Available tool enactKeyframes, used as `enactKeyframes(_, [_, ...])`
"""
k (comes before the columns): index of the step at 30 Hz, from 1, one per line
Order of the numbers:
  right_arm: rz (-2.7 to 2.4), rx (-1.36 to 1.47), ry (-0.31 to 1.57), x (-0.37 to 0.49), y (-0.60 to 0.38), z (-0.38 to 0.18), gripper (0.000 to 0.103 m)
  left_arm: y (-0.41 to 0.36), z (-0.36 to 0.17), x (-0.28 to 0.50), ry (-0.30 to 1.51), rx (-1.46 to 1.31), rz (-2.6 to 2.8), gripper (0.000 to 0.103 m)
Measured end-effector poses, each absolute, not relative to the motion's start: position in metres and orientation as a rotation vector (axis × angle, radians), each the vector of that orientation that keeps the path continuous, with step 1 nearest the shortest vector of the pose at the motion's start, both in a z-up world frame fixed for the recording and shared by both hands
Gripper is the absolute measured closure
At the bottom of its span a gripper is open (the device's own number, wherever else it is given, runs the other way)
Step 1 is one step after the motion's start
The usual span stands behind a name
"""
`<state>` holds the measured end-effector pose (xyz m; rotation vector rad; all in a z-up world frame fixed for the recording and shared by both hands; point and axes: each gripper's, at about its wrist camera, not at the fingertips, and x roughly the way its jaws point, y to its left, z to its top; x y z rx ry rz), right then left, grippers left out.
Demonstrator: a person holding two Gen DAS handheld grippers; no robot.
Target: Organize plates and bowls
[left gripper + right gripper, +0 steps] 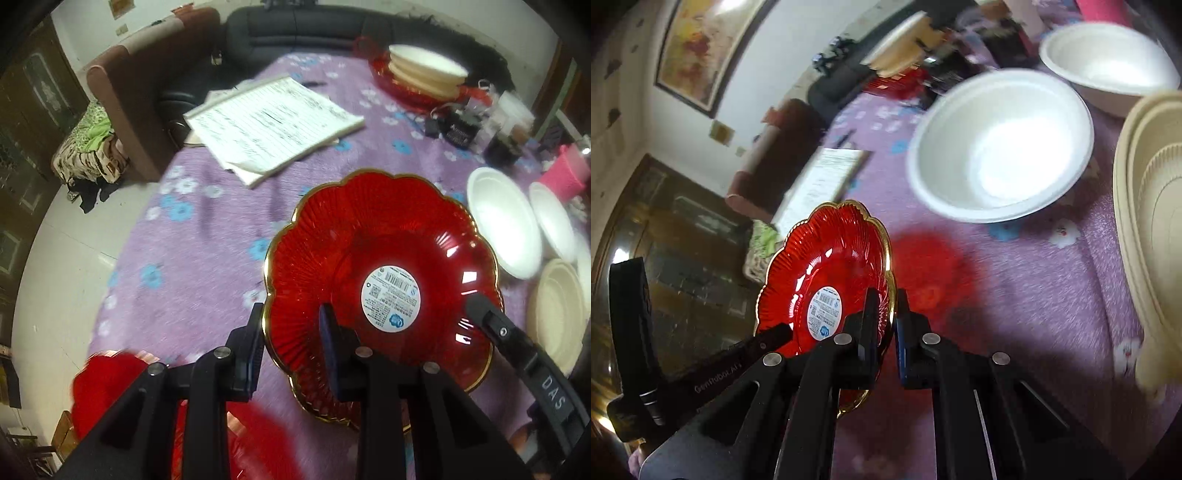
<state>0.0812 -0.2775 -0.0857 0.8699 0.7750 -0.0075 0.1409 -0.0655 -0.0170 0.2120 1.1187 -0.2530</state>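
A red scalloped plate (380, 266) with a gold rim and a round white label is held above the purple cloth. My left gripper (291, 332) has its fingers on either side of the plate's left rim. My right gripper (886, 317) is shut on the plate's opposite rim (827, 258), and its finger shows in the left wrist view (491, 317). White foam bowls (502, 221) (1001, 144) and cream plates (557, 314) (1152, 206) lie to the right. A stack of white and cream dishes on a red plate (424, 70) sits at the far side.
A lined notepad (273, 122) lies at the far left of the table. Dark clutter and a pink cup (565, 173) stand at the right. More red plates (107, 387) lie blurred near the front left edge. The purple cloth (207, 258) covers the table.
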Motion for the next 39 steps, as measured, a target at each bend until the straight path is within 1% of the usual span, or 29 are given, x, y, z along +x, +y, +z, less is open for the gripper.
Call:
enactKeyframes(6, [0.092, 0.799, 0.732, 0.055, -0.225, -0.053, 0.095, -0.013, 0.012, 0.105, 1.053, 0.2, -0.215, 0.075])
enactKeyframes(10, [0.164, 0.73, 0.727, 0.041, -0.183, -0.039, 0.095, 0.032, 0.017, 0.076, 1.029, 0.172, -0.171, 0.075])
enactKeyframes(14, [0.219, 0.612, 0.764, 0.031, -0.131, -0.039, 0.095, 0.075, 0.001, 0.053, 1.044, 0.134, -0.107, 0.074])
enactKeyframes(18, [0.223, 0.479, 0.813, 0.03, -0.088, -0.051, 0.094, 0.106, -0.028, 0.049, 1.109, 0.067, -0.074, 0.074])
enactKeyframes(22, [0.239, 0.364, 0.833, 0.033, -0.062, -0.062, 0.093, 0.118, -0.05, 0.052, 1.148, 0.051, -0.045, 0.075])
enactKeyframes(23, [0.223, 0.312, 0.825, 0.032, -0.055, -0.061, 0.085, 0.119, -0.052, 0.052, 1.141, 0.053, -0.036, 0.075])
enactKeyframes(24, [0.207, 0.277, 0.816, 0.031, -0.052, -0.06, 0.082, 0.119, -0.05, 0.05, 1.117, 0.061, -0.036, 0.074])
enactKeyframes(28, [0.229, 0.217, 0.758, 0.022, -0.05, -0.048, 0.081, 0.111, -0.036, 0.039, 0.99, 0.143, 0.048, 0.074])
enactKeyframes(29, [0.234, 0.218, 0.73, 0.019, -0.054, -0.043, 0.081, 0.107, -0.032, 0.036, 0.954, 0.163, 0.07, 0.072])
enactKeyframes(30, [0.245, 0.225, 0.694, 0.015, -0.062, -0.038, 0.078, 0.101, -0.026, 0.033, 0.907, 0.184, 0.088, 0.07])
enactKeyframes(31, [0.244, 0.228, 0.675, 0.012, -0.062, -0.035, 0.073, 0.099, -0.024, 0.029, 0.879, 0.193, 0.095, 0.066])
enactKeyframes(32, [0.233, 0.238, 0.649, 0.008, -0.07, -0.031, 0.063, 0.093, -0.02, 0.026, 0.844, 0.202, 0.101, 0.061])
enactKeyframes(33, [0.227, 0.251, 0.631, 0.006, -0.075, -0.028, 0.058, 0.089, -0.016, 0.022, 0.817, 0.207, 0.103, 0.058])
enactKeyframes(34, [0.218, 0.272, 0.604, 0.002, -0.086, -0.025, 0.057, 0.089, -0.013, 0.023, 0.796, 0.209, 0.1, 0.054])
enactKeyframes(35, [0.2, 0.275, 0.587, 0.0, -0.093, -0.023, 0.057, 0.084, -0.011, 0.021, 0.774, 0.215, 0.099, 0.053])
enactKeyframes(39, [0.121, 0.251, 0.528, -0.011, -0.116, -0.018, 0.057, 0.058, 0.0, 0.014, 0.723, 0.229, 0.055, 0.052])
